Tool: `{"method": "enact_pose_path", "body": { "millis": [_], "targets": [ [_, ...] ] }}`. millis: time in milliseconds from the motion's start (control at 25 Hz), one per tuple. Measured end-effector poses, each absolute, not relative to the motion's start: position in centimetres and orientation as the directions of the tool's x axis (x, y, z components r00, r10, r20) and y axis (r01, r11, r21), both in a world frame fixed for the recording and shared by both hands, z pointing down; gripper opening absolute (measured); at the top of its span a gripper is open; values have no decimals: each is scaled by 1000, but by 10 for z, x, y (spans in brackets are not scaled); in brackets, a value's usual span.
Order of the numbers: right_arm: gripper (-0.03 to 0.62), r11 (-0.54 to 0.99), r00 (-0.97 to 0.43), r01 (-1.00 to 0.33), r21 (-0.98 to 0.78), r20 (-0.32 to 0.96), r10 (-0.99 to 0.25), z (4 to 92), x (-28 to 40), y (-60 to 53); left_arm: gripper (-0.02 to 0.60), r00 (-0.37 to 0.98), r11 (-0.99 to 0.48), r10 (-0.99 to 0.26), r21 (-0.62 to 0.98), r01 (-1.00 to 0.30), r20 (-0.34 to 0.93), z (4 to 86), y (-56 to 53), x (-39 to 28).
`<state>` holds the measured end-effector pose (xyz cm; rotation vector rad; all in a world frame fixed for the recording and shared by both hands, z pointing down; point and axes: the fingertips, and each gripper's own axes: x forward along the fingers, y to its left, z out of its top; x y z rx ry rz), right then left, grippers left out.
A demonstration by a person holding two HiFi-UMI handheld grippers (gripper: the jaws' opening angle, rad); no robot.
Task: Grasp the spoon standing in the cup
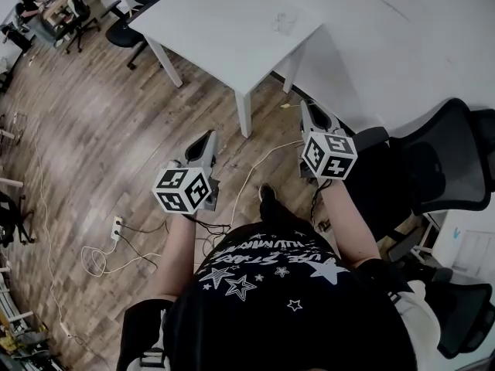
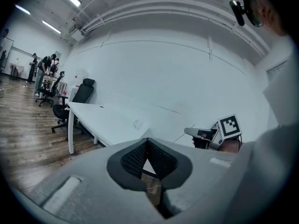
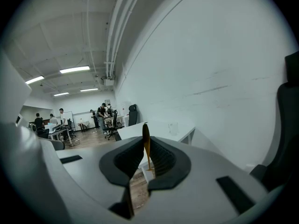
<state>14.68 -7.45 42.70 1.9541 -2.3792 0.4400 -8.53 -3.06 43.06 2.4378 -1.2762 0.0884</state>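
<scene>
Spoon [image 3: 145, 130]: thin, brown and wooden, upright between the jaws of the right hand-held gripper. It is held in the air on the near side of the surface and does not touch it. Its rounded end shows just above the pads.
Right hand-held gripper [image 3: 147, 140] [image 1: 308, 110]: jaws drawn narrow and closed on the spoon. It points toward the surface and hangs short of the near right edge.
Cup [image 1: 284, 23] [image 3: 174, 127]: small, pale and see-through, standing on the surface near its right corner, well apart from the spoon. What is inside it cannot be made out.
Surface [image 1: 224, 14] [image 2: 107, 120]: a white table on white legs, bare apart from the cup and a small dark spot near its far edge.
Left hand-held gripper [image 2: 147, 141] [image 1: 209, 139]: jaw tips together with nothing between them. It is held over the floor, short of the near corner of the surface.
Floor [image 1: 100, 122]: brown wood planks on the near and left sides of the surface.
Cables [image 1: 255, 165]: pale cords trailing over the floor from under the surface.
Power strip [image 1: 116, 228]: on the floor, near-left of the surface.
Black chair [image 1: 456, 157]: near-right of the surface, beside the white wall [image 1: 418, 45].
Person's shirt [image 1: 286, 284]: black with white stars, on the near side of the surface.
Other people [image 3: 105, 113]: standing among desks and chairs, well beyond the left end of the surface.
</scene>
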Motion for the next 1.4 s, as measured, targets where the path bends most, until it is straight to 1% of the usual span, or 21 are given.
{"method": "enact_pose_path", "body": {
  "millis": [240, 680, 1400],
  "targets": [
    [48, 184, -223, -963, -197, 204, -953, 427, 131, -37, 6, 580, -509, -775, 295, -808, 250, 439, 11, -100],
    [46, 198, -238, -962, -190, 217, -947, 432, 108, 19, 6, 565, -493, -794, 306, -815, 225, 438, 69, -123],
    [46, 219, -257, -960, -173, 239, -936, 442, 80, 88, 6, 568, -481, -795, 350, -804, 213, 450, 129, -145]
  ]
}}
